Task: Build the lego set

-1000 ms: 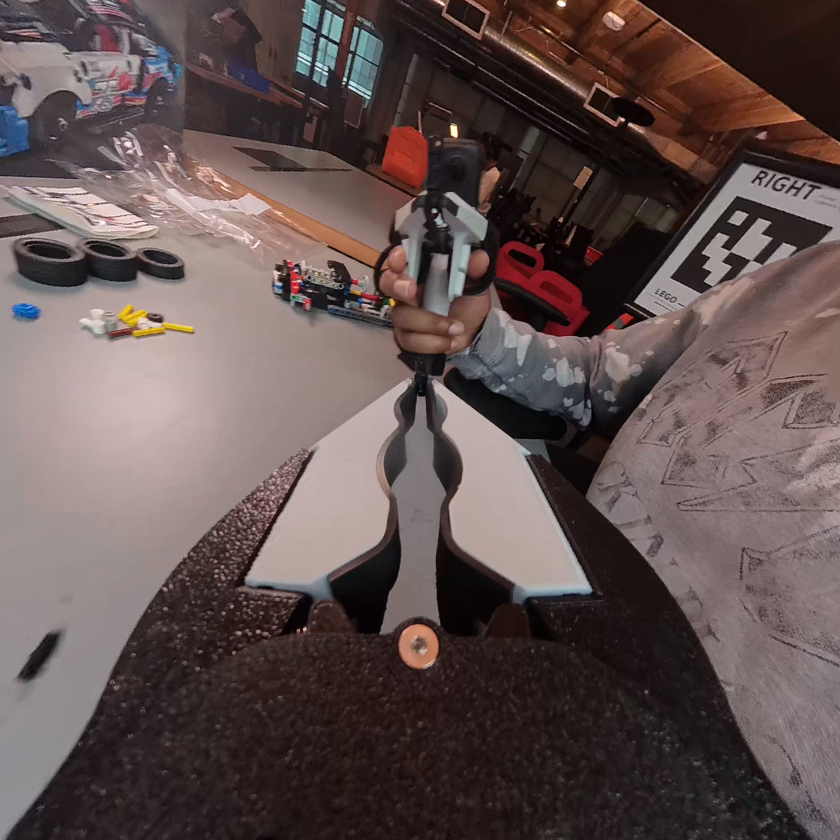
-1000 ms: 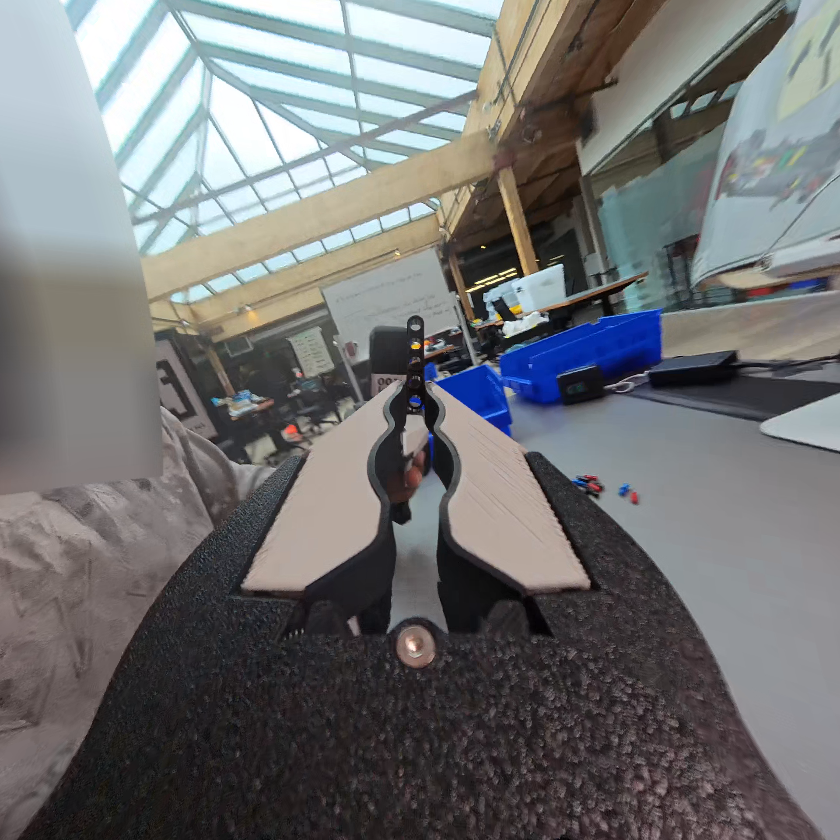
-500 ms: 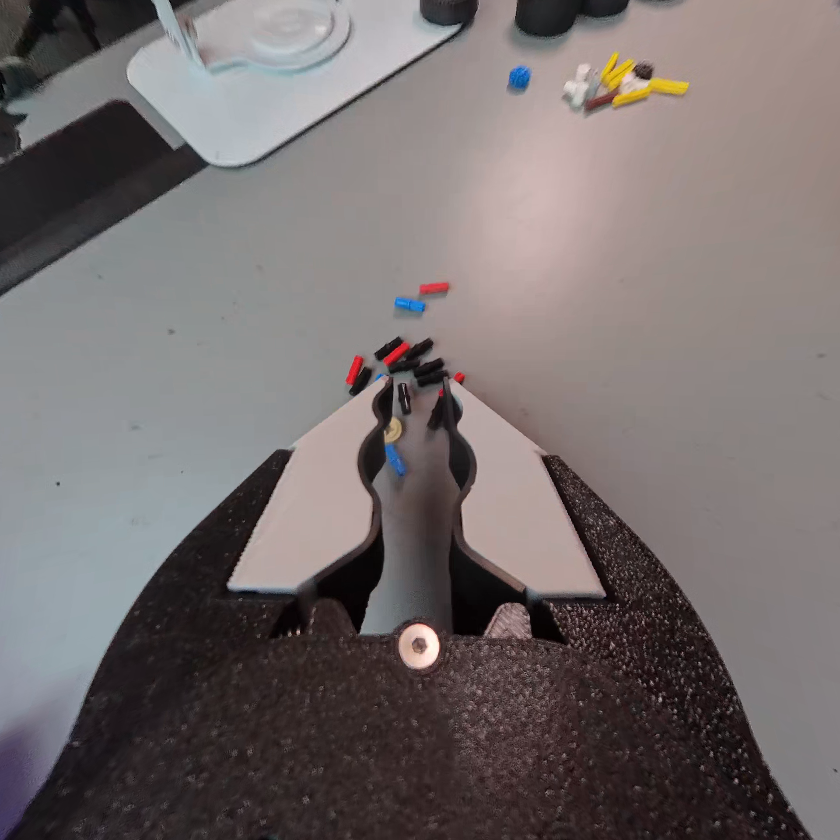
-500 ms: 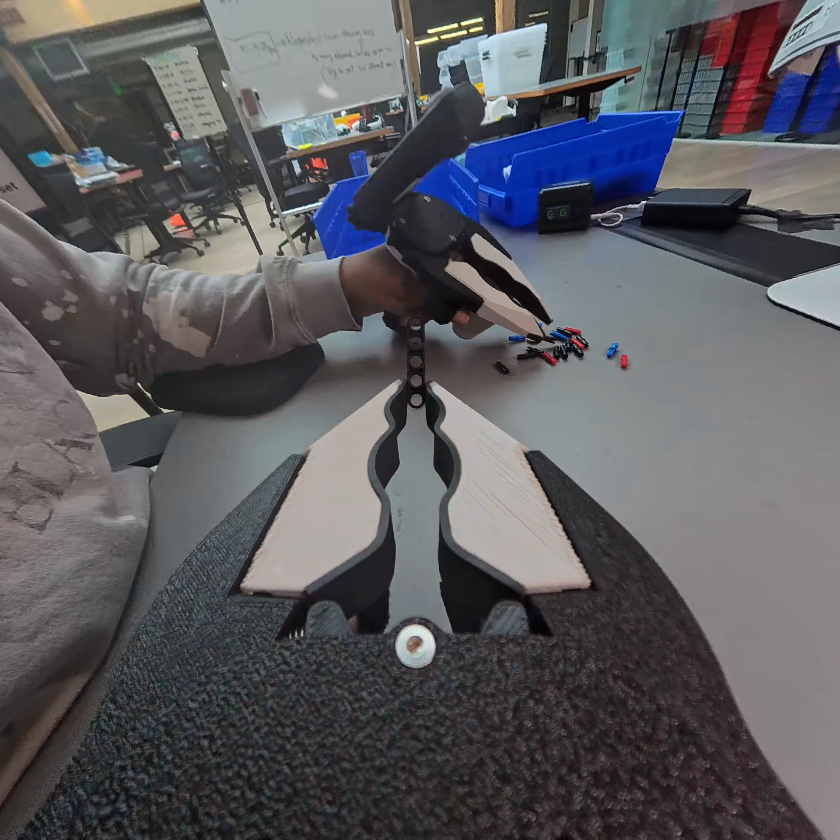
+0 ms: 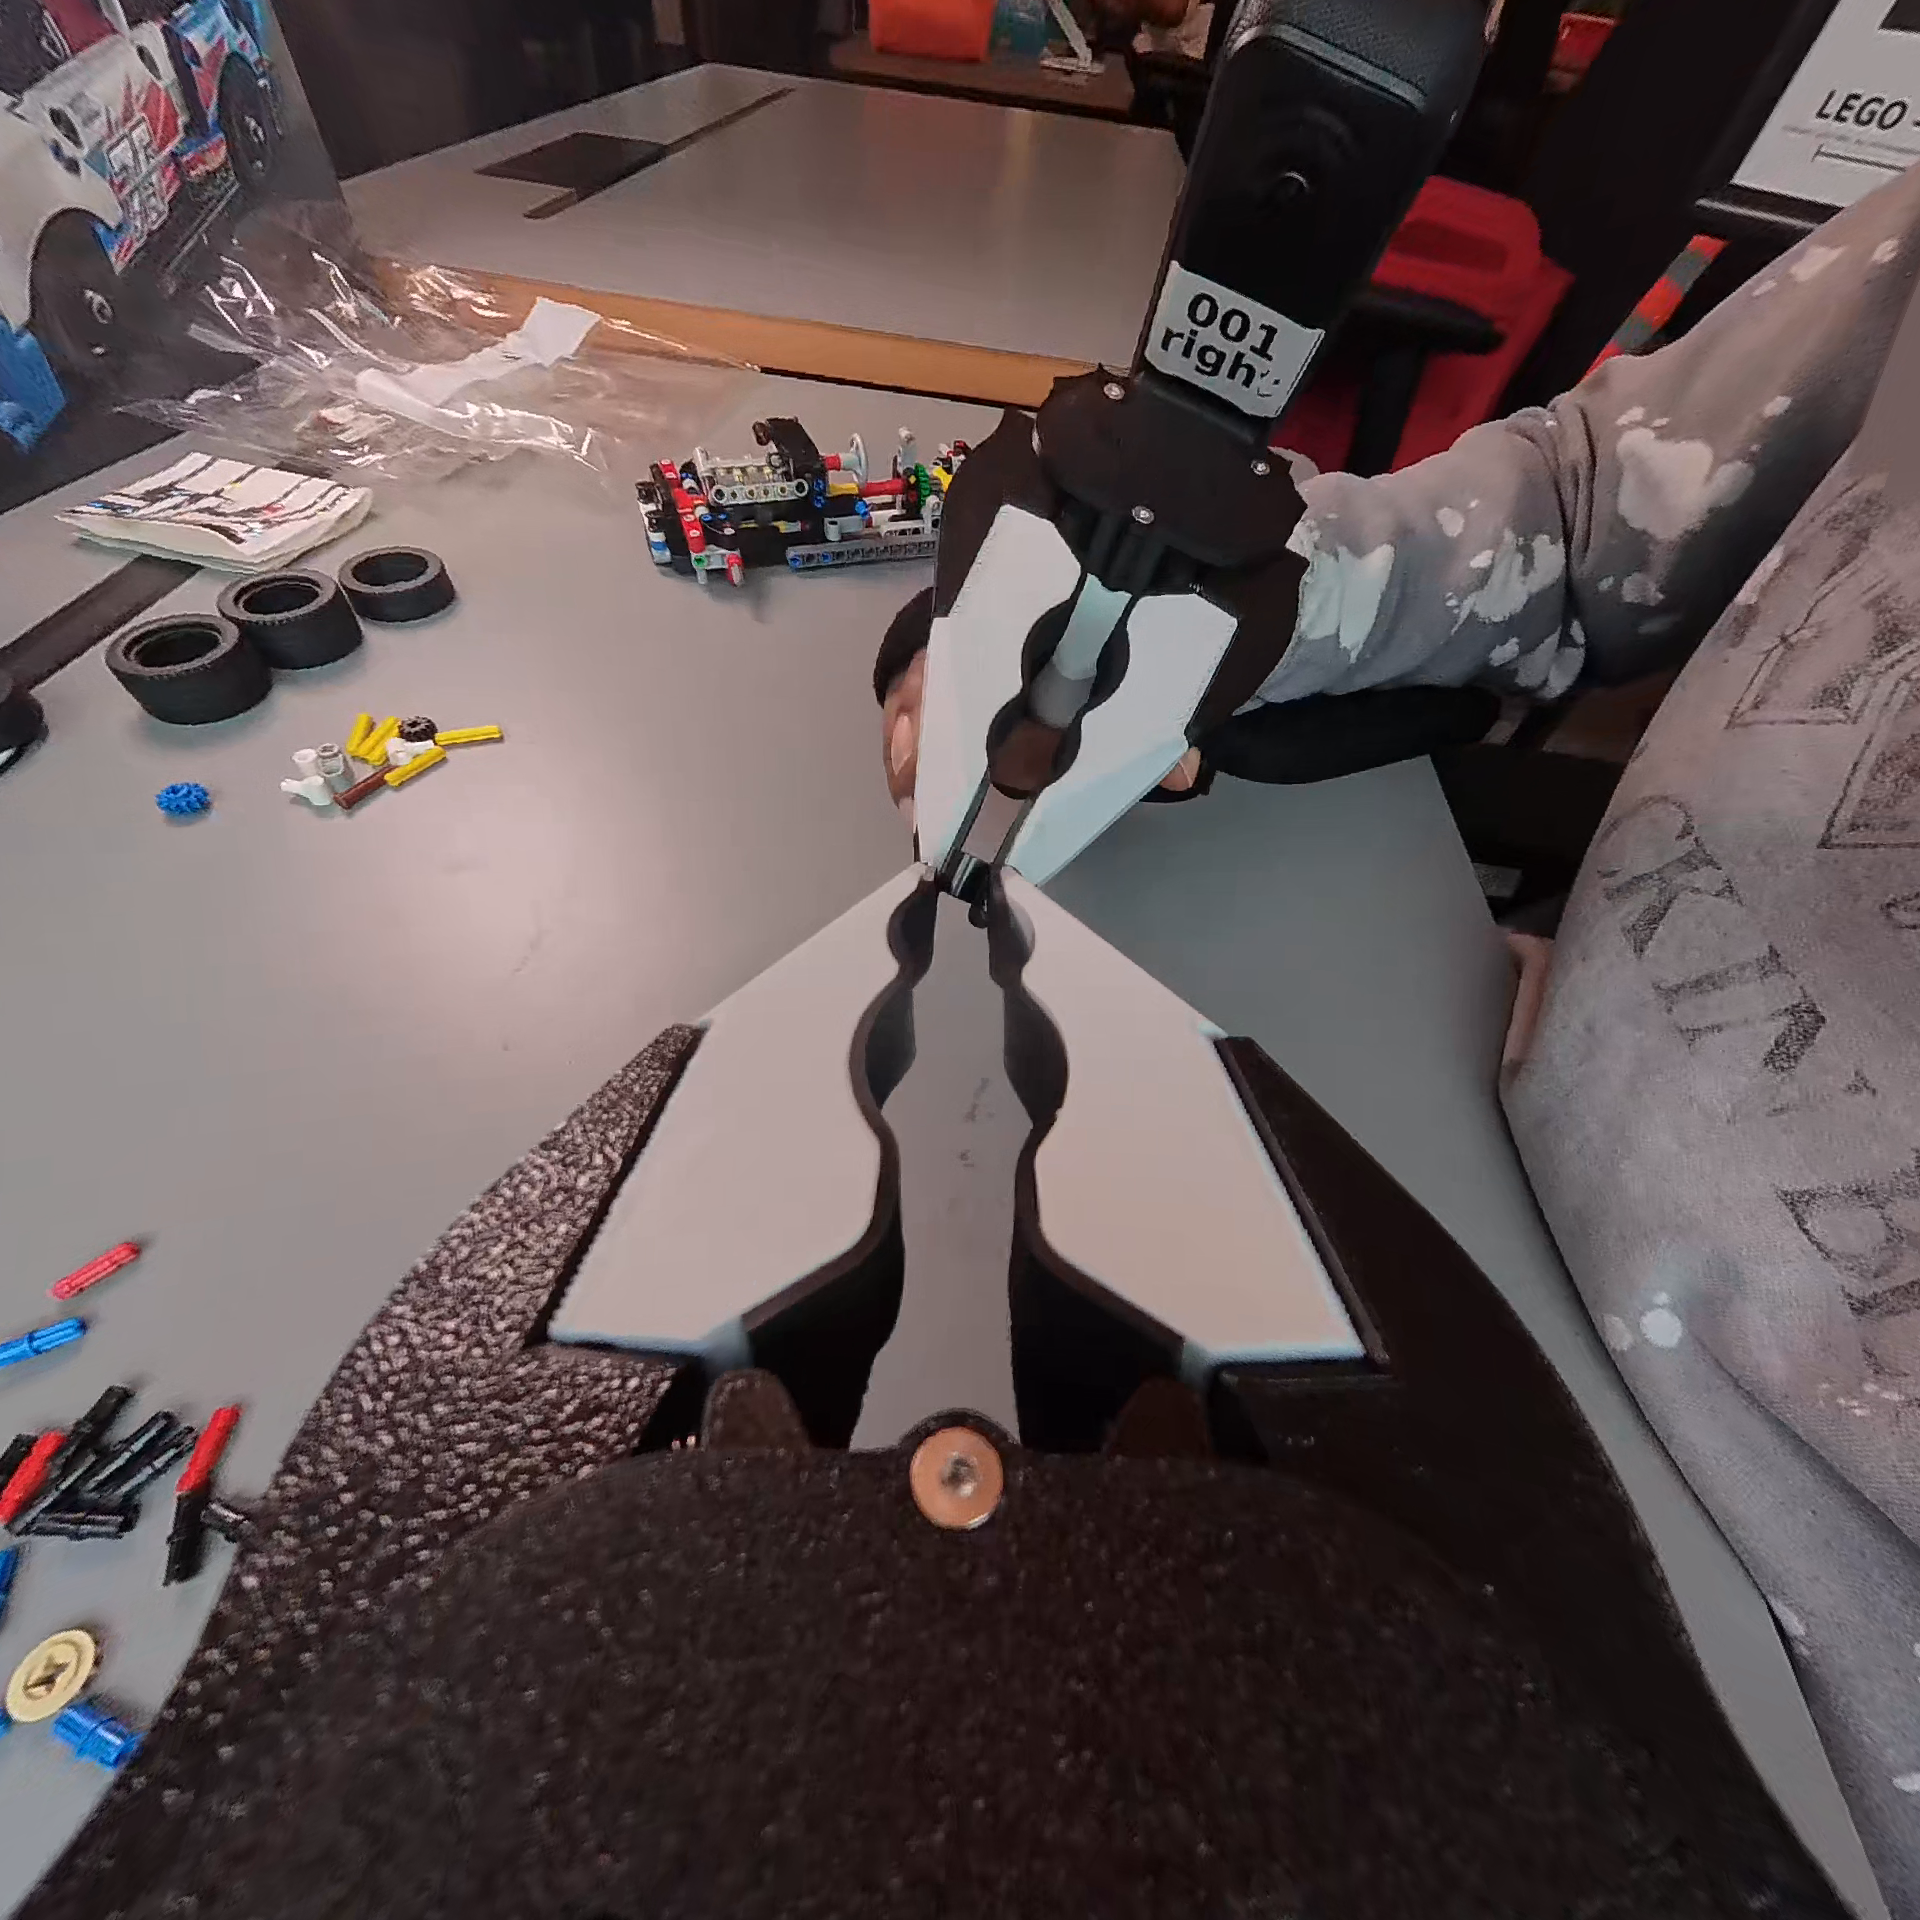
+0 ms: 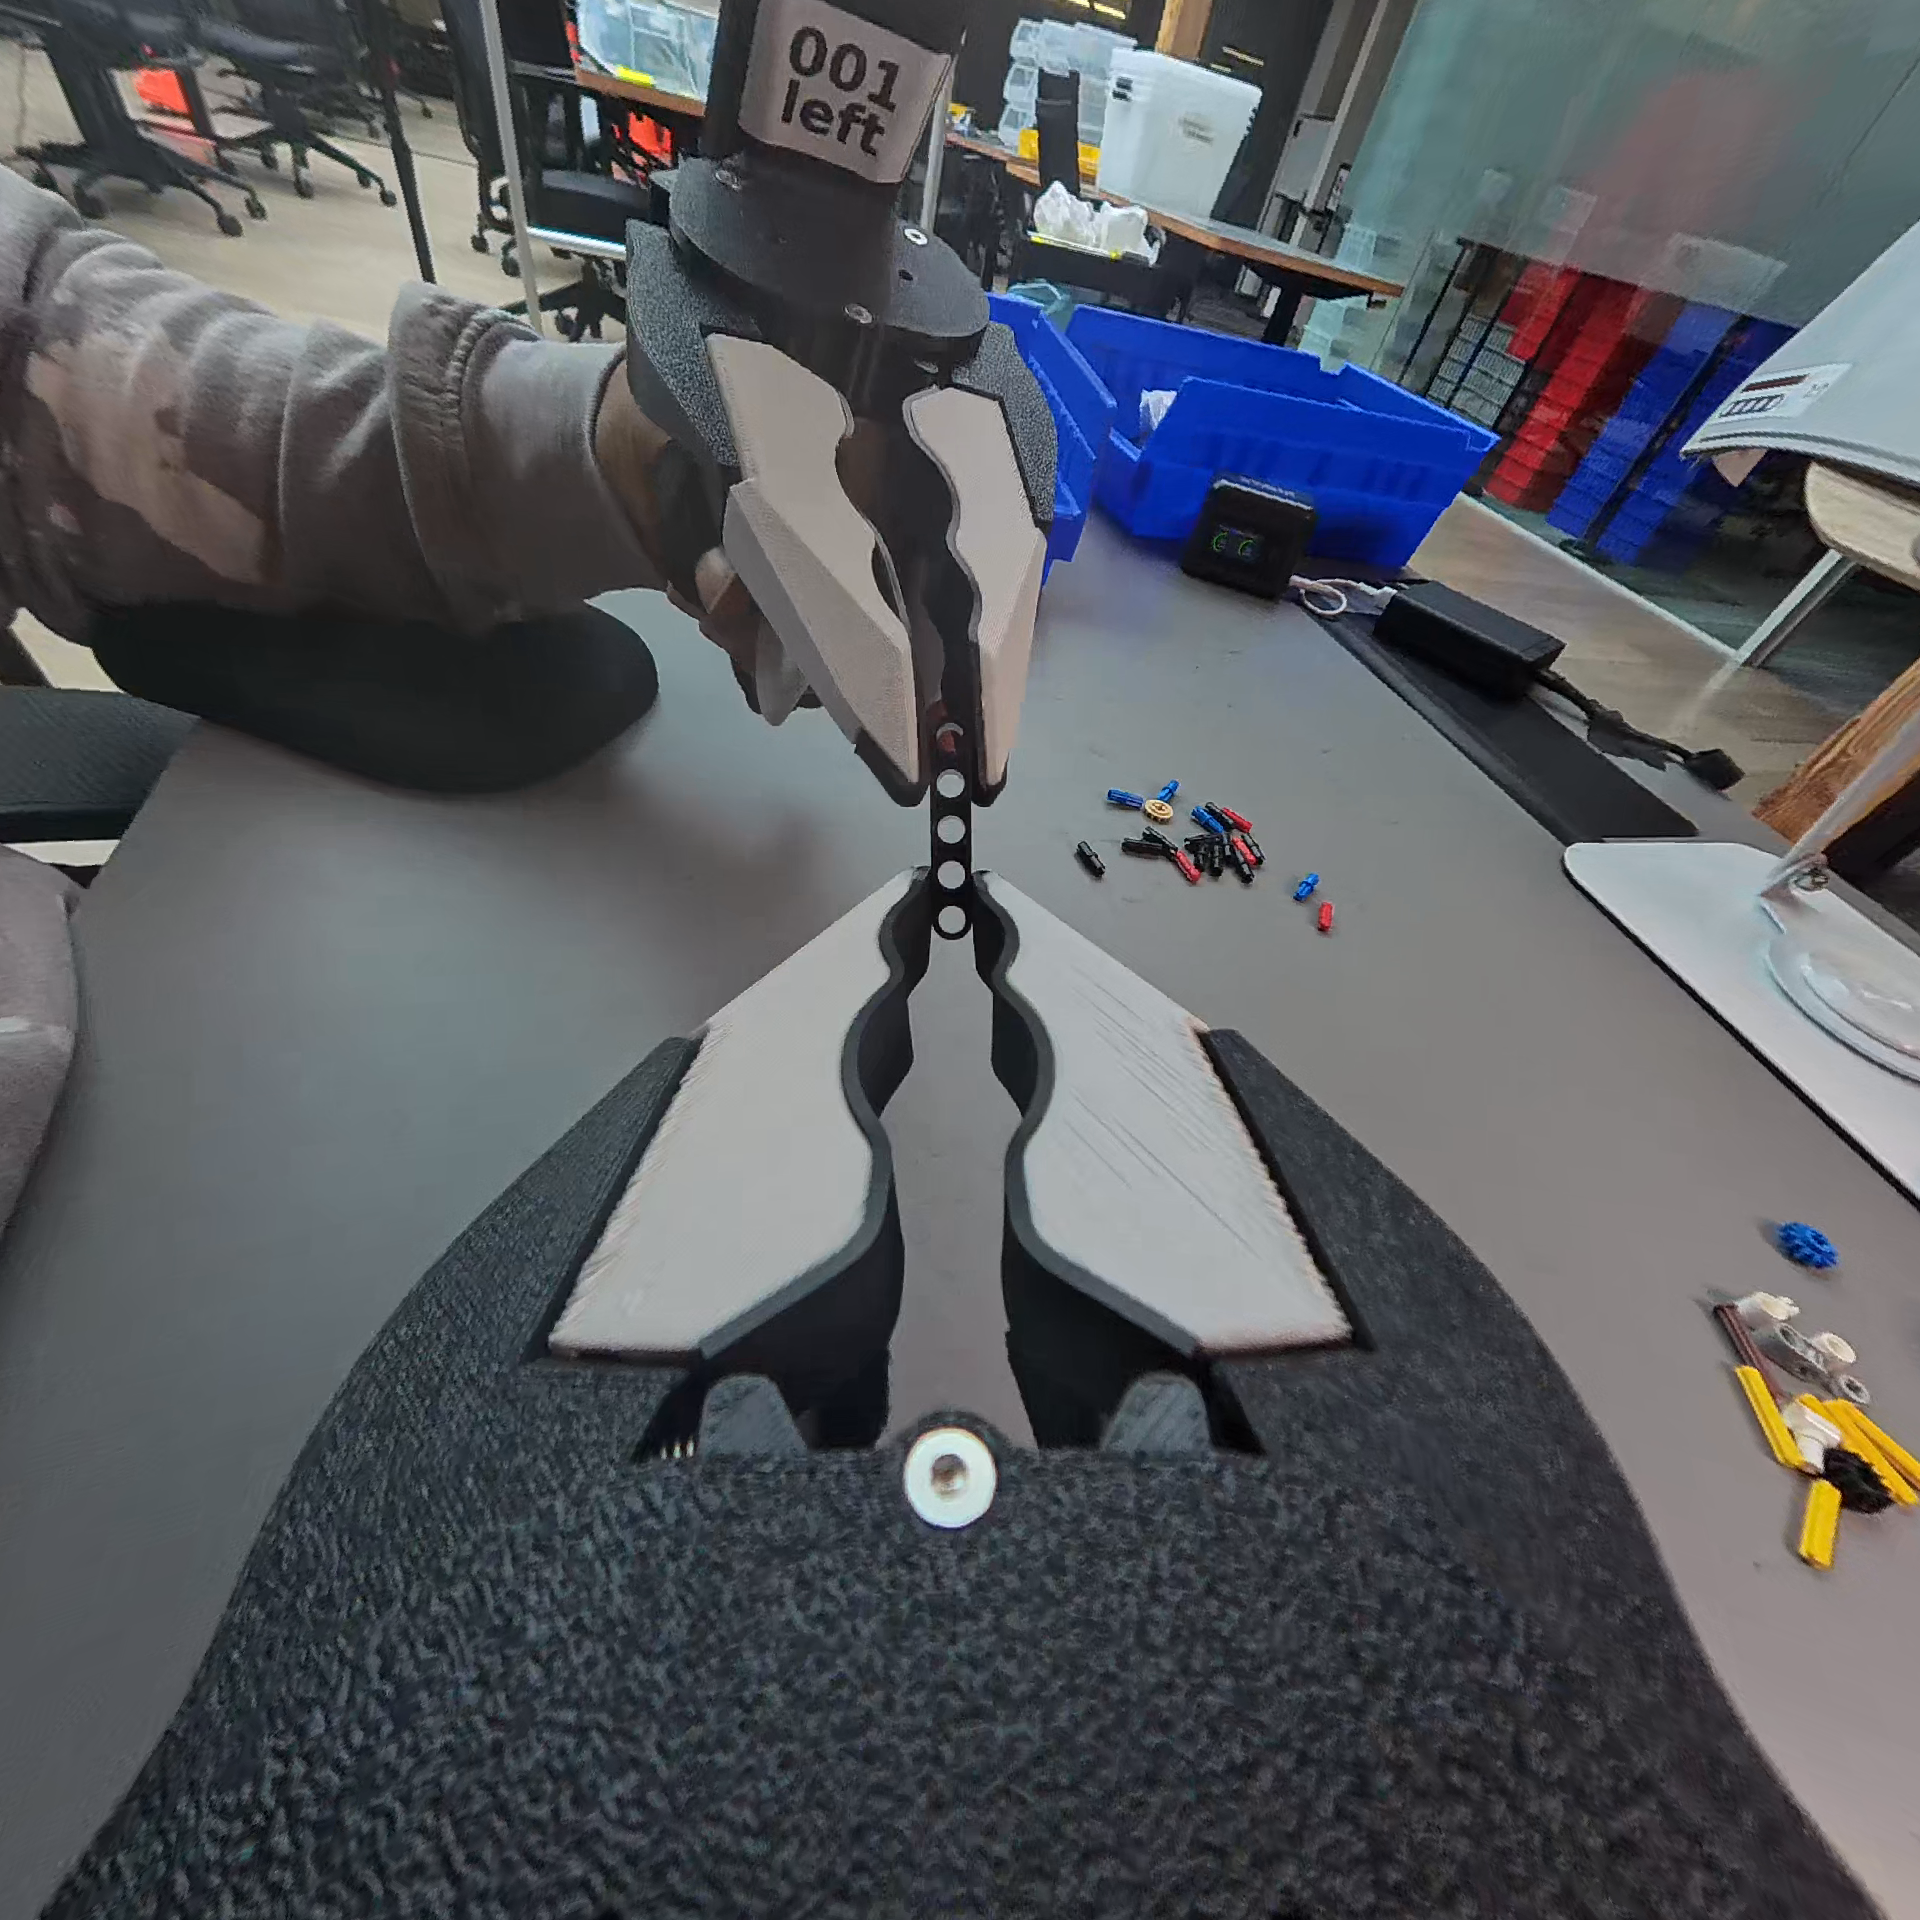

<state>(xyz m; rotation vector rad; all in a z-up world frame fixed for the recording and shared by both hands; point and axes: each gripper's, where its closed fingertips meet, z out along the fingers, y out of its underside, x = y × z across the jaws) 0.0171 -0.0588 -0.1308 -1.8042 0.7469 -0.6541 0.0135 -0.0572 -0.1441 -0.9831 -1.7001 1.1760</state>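
Wrist cams face each other close, sharing table (image 5: 520,987).

Lettered tags (image 5: 1233,351) (image 6: 836,104) on both grippers (image 5: 971,868) (image 6: 951,790)

Your beam (image 6: 950,847): black
Your pins (image 6: 1205,836): red, blue, black
Your tyres (image 5: 281,634): black
Your sleeve (image 5: 1507,551): grey, pale-splotched
Your bins (image 6: 1288,457): blue

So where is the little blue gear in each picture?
Left wrist view: the blue gear lies on the table at the left edge, just left of the yellow pegs.
Right wrist view: the blue gear lies at the far right, just above the yellow pegs.
Shared landmark: the yellow pegs, beside the gear in both views.
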